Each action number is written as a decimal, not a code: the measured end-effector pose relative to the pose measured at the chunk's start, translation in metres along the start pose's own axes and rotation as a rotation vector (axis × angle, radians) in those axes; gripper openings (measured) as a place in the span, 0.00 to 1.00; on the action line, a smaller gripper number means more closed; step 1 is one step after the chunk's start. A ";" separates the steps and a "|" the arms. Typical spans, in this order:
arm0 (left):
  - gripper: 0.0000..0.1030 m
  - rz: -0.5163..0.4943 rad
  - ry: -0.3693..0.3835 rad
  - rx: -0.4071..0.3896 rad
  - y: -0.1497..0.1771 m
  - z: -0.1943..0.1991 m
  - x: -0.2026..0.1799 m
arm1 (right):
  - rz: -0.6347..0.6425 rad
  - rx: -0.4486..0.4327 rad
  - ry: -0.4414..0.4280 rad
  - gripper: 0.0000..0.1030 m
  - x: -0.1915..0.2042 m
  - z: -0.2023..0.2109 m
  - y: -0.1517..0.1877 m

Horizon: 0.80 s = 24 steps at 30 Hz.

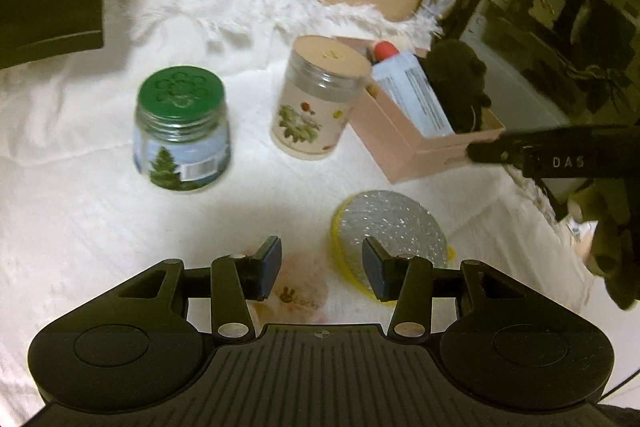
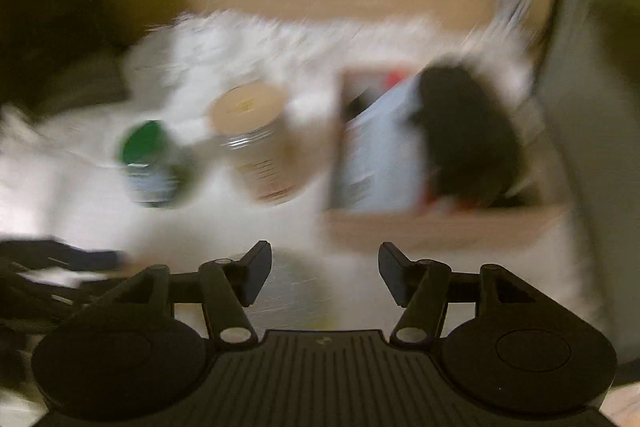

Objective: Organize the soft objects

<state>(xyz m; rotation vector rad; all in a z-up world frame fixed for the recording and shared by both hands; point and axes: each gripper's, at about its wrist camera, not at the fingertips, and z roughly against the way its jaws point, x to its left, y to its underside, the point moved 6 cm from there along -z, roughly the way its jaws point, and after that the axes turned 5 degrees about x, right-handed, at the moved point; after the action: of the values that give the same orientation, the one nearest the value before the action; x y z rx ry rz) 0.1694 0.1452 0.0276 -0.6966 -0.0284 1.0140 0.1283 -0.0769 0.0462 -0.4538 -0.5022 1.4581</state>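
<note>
Right now I hold both the left hand-held gripper (image 1: 320,269) and right hand-held gripper (image 2: 325,277) wide open and empty, a silver round pad (image 1: 390,233) just ahead-right of the left one.

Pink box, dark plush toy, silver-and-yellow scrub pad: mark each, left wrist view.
pink box (image 1: 416,155): left wrist view, on its near outer wall.
dark plush toy (image 1: 456,79): left wrist view, on its body, inside the box.
silver-and-yellow scrub pad (image 1: 390,223): left wrist view, on its silver top face.

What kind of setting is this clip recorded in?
Likely a home tabletop: a fluffy white throw covers the surface, with household jars and a pink box of small items, beside a framed picture.
</note>
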 end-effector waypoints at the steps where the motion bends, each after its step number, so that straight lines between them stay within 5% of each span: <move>1: 0.47 -0.005 0.006 0.001 0.001 0.000 -0.001 | 0.041 -0.052 0.085 0.64 -0.004 0.005 0.003; 6: 0.47 0.005 0.002 0.011 0.004 -0.002 0.000 | 0.220 -0.252 0.387 0.75 -0.019 0.014 0.034; 8: 0.47 0.009 -0.011 0.006 0.005 0.001 0.004 | 0.250 -0.248 0.426 0.75 -0.025 0.010 0.047; 13: 0.47 0.095 -0.089 -0.047 0.020 0.016 0.028 | 0.076 -0.106 0.162 0.75 -0.029 -0.010 0.069; 16: 0.47 0.262 -0.150 -0.079 0.037 0.023 0.057 | 0.068 -0.053 0.129 0.75 -0.026 -0.028 0.081; 19: 0.47 0.374 -0.119 -0.104 0.048 0.025 0.071 | 0.068 -0.027 0.089 0.78 -0.026 -0.040 0.091; 24: 0.48 0.279 -0.073 -0.090 0.045 0.018 0.046 | -0.063 -0.042 0.040 0.97 -0.037 -0.039 0.105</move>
<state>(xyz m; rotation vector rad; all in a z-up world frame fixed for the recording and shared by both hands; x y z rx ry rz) 0.1540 0.2054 0.0036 -0.7588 -0.0414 1.3120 0.0633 -0.1070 -0.0481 -0.4958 -0.5114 1.3775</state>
